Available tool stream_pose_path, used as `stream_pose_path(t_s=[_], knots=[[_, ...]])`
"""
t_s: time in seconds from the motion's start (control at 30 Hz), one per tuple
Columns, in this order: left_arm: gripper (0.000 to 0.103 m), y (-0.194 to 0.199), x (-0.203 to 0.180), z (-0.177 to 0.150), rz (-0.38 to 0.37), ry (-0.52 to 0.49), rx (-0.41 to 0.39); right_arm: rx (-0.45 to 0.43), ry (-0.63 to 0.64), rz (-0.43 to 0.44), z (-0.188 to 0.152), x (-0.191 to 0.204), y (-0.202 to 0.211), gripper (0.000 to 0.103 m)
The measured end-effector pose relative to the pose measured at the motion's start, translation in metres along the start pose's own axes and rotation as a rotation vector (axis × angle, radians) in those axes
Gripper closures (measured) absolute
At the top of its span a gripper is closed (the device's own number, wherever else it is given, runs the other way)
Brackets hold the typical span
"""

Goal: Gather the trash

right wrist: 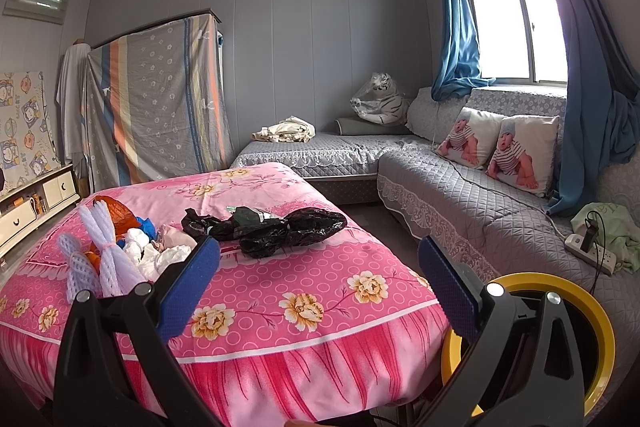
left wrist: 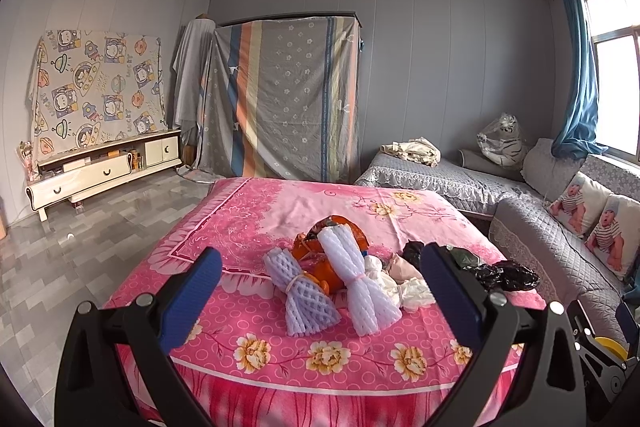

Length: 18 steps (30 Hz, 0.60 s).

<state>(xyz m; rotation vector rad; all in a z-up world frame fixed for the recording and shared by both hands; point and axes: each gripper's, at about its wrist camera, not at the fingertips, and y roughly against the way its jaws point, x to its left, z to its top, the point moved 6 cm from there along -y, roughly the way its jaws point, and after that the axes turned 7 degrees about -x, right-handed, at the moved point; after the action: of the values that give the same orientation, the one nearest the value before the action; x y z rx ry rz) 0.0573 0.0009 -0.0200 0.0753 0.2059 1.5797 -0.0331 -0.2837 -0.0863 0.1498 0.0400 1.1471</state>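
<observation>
Lying lengthwise toward camera: foam netting (left wrist: 356,283)

- Cartoon sheet (left wrist: 96,87) hanging on the left wall: small printed words sit among the astronaut figures, seemingly "LUCKY", repeated at several angles; letters too small to be certain.
- The same sheet at the left edge of the right wrist view: lettering blurred.
- Nothing else readable, neither on the trash nor on the bedspread.
</observation>
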Motion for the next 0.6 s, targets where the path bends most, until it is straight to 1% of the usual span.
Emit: stream_pose_path(t_s=[0.5, 0.6], knots=[[0.007, 0.0006, 0.0001, -0.0010, -0.006, -0.003, 0.014, 0.001, -0.002, -0.002, -0.0024, -0.0003, 0.0003, 0.008], [0.007, 0.0010, 0.0011, 0.0003, -0.003, -0.008, 0.012, 0.005, -0.005, -0.007, 0.0032, -0.0002, -0.0009, 0.008]])
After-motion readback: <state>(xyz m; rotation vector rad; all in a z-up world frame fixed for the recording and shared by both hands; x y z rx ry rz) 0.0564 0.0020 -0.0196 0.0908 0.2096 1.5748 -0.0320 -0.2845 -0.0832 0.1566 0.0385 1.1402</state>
